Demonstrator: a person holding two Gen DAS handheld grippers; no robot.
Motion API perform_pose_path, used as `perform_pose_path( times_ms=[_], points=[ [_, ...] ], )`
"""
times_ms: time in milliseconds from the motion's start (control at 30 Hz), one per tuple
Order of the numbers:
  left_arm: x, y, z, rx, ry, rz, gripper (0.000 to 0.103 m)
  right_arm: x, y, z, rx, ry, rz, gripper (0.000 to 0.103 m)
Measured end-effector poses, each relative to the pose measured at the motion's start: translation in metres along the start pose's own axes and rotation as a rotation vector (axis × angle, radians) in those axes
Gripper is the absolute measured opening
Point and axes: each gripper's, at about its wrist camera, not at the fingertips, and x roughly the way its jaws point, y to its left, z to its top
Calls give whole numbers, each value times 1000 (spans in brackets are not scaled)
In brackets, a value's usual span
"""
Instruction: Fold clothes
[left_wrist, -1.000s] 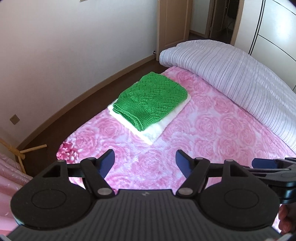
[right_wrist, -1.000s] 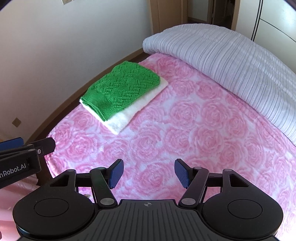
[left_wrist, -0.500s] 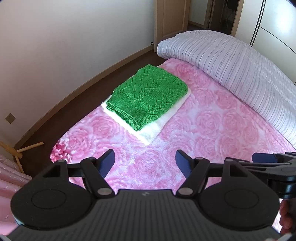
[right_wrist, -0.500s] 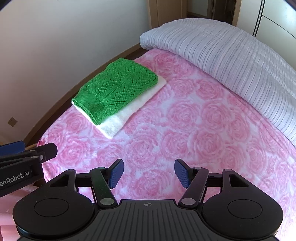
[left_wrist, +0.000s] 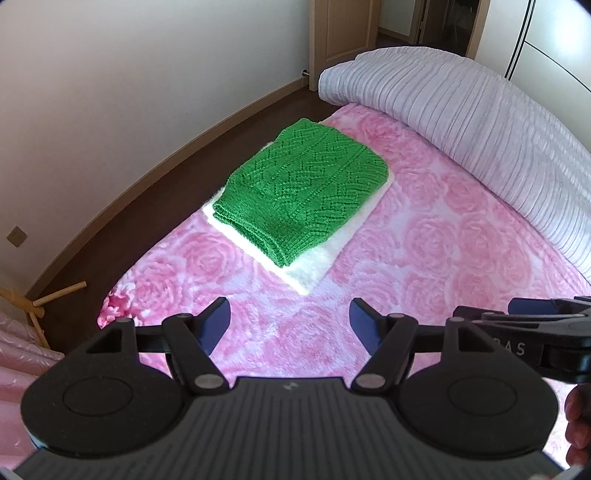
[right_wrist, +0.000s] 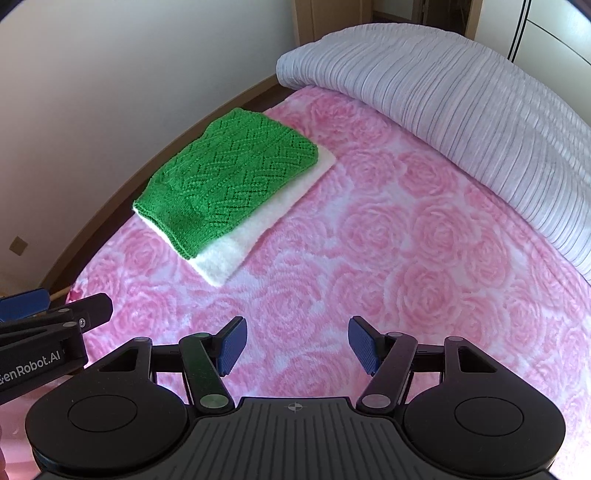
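Folded green knit (left_wrist: 306, 192) stacked on folded white garment (left_wrist: 314, 267), lying ahead and slightly left of both grippers near the bed's left edge, well apart from either; long axis running away and to the right. Left gripper (left_wrist: 290, 326) jaws apart, nothing between; right gripper (right_wrist: 295, 343) likewise apart and empty, left one judged the nearer. Open pink rose blanket (right_wrist: 424, 240) to the right for working, lilac duvet (right_wrist: 461, 103) bounding the far side, bare floor beyond the left edge.
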Motion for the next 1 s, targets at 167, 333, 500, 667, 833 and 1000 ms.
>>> perform_pose_path(
  times_ms=[167,333,500,667,833,1000],
  points=[
    [8,5,7,-1,6,5,68,9,2,8,7,8,-1,65],
    [16,8,11,-6,17,5,68,15,3,14,10,9,-5,65],
    [19,9,12,4,23,9,68,19,5,18,11,11,-6,65],
    [21,11,13,5,26,9,68,22,8,19,7,15,-3,65],
    [20,14,13,-7,23,9,68,21,12,19,1,13,-2,65],
    [18,17,14,-9,15,14,68,18,14,17,-2,6,1,65]
  ],
)
